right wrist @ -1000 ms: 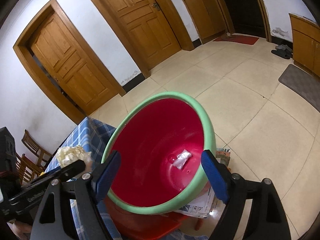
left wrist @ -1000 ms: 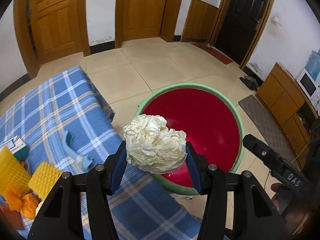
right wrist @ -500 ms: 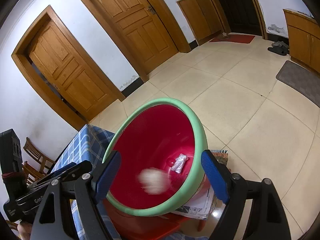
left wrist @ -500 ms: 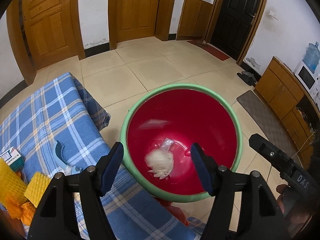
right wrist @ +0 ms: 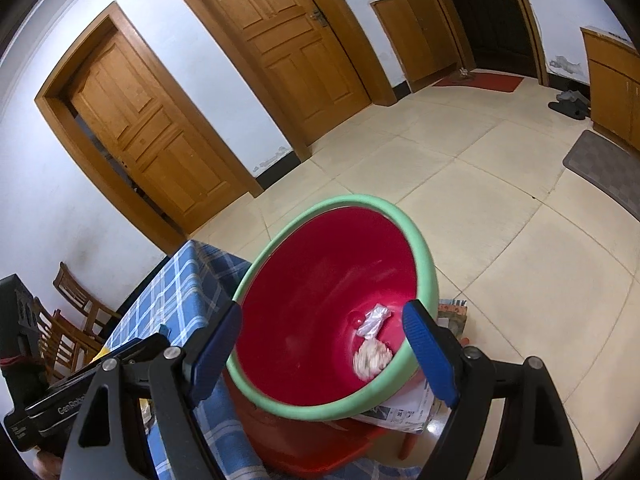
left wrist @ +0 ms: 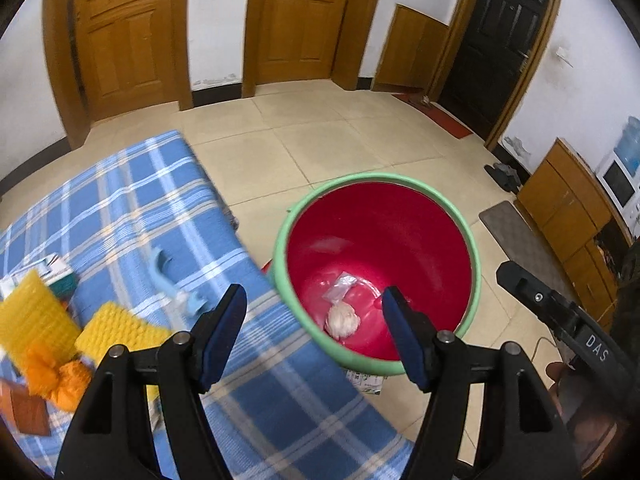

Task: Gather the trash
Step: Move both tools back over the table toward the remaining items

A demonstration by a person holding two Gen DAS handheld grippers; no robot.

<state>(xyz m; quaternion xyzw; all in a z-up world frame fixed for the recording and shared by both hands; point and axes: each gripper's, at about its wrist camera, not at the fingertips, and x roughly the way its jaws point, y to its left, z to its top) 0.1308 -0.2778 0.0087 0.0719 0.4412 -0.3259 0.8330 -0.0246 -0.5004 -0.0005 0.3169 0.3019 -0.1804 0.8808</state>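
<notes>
A red basin with a green rim (left wrist: 474,264) (right wrist: 424,256) stands beside the blue plaid table (left wrist: 120,208). At its bottom lie a crumpled cream paper ball (left wrist: 342,320) (right wrist: 372,358) and a small clear plastic wrapper (left wrist: 340,282) (right wrist: 372,320). My left gripper (left wrist: 314,326) hangs open above the table edge and the basin's near rim, nothing between its blue pads. My right gripper (right wrist: 322,346) is open too, held over the basin, empty. More trash lies on the table: yellow foam nets (left wrist: 116,328), an orange crumpled piece (left wrist: 60,376), a light blue plastic piece (left wrist: 168,280).
The basin rests on a red stool (right wrist: 312,440) with newspaper (right wrist: 408,406) under it. A small box (left wrist: 56,270) lies at the table's left. Wooden chairs (right wrist: 76,320) stand behind the table. Tiled floor, wooden doors and a cabinet (left wrist: 572,208) surround.
The left gripper opened and let the paper ball go; the ball fell to the basin's bottom. The left gripper then drew back towards the table. The right gripper kept still.
</notes>
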